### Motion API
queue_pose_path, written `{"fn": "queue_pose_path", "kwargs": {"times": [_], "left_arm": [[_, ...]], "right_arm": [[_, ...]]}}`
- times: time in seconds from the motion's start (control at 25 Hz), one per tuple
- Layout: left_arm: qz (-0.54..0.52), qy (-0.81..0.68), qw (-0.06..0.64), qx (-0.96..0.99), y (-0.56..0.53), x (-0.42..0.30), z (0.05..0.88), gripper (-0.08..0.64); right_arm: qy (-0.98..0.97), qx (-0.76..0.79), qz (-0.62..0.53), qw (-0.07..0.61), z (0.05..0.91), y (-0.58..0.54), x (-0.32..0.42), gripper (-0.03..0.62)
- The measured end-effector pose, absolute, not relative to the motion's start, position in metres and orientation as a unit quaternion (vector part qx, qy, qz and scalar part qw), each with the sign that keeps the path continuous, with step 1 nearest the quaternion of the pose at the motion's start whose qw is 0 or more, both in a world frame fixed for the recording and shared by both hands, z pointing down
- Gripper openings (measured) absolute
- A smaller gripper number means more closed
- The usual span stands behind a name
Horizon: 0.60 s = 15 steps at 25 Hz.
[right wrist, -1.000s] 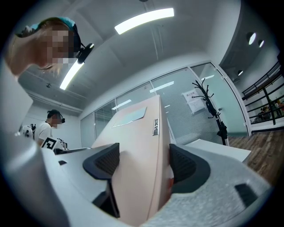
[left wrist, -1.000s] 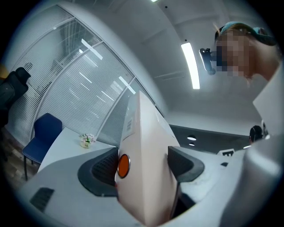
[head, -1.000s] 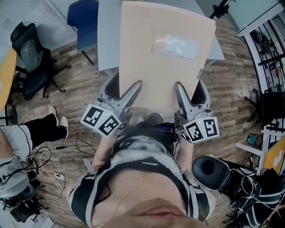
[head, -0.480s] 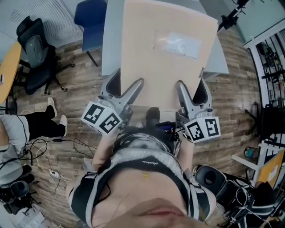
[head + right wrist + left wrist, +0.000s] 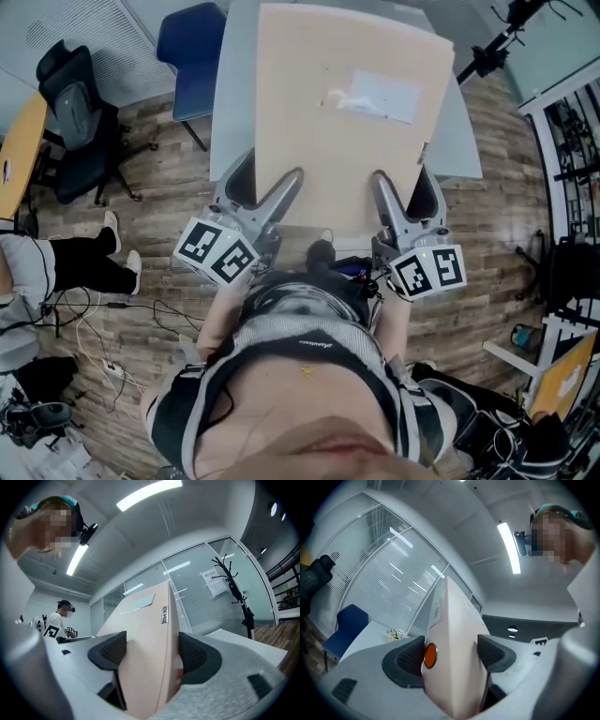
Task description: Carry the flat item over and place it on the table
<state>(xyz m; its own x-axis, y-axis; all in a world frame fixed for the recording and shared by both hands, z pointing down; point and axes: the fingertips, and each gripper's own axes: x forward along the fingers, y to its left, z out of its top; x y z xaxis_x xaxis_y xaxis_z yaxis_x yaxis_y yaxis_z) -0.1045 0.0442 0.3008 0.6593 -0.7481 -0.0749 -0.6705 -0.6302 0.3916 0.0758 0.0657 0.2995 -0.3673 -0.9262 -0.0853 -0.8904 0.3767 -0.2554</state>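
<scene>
Above the surface [image 5: 228, 103], we hold the flat item [image 5: 347, 122] clamped in left gripper [image 5: 261, 187] and right gripper [image 5: 405, 192]; setting-down remains.

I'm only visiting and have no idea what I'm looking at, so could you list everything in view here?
Flat board: one, pale beige, held above the table.
Label: one, whitish, on the flat board's top.
Table: one, grey, beneath.
Blue chair: one, left of the table.
Black chair: one, farther left.
Coat stand: one, black, right side.
Left gripper, right gripper: two, grey, each shut on the flat board's near edge.
</scene>
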Motion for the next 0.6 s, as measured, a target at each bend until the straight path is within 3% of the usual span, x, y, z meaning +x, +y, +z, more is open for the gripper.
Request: {"fn": "queue_pose_path", "kwargs": {"times": [0.6], "left_arm": [[-0.1,-0.419,0.196,0.881,-0.014,-0.084,0.321,0.345]], "right_arm": [[0.826,-0.543,-0.12,0.09,0.32,0.001,0.097,0.337]]}}
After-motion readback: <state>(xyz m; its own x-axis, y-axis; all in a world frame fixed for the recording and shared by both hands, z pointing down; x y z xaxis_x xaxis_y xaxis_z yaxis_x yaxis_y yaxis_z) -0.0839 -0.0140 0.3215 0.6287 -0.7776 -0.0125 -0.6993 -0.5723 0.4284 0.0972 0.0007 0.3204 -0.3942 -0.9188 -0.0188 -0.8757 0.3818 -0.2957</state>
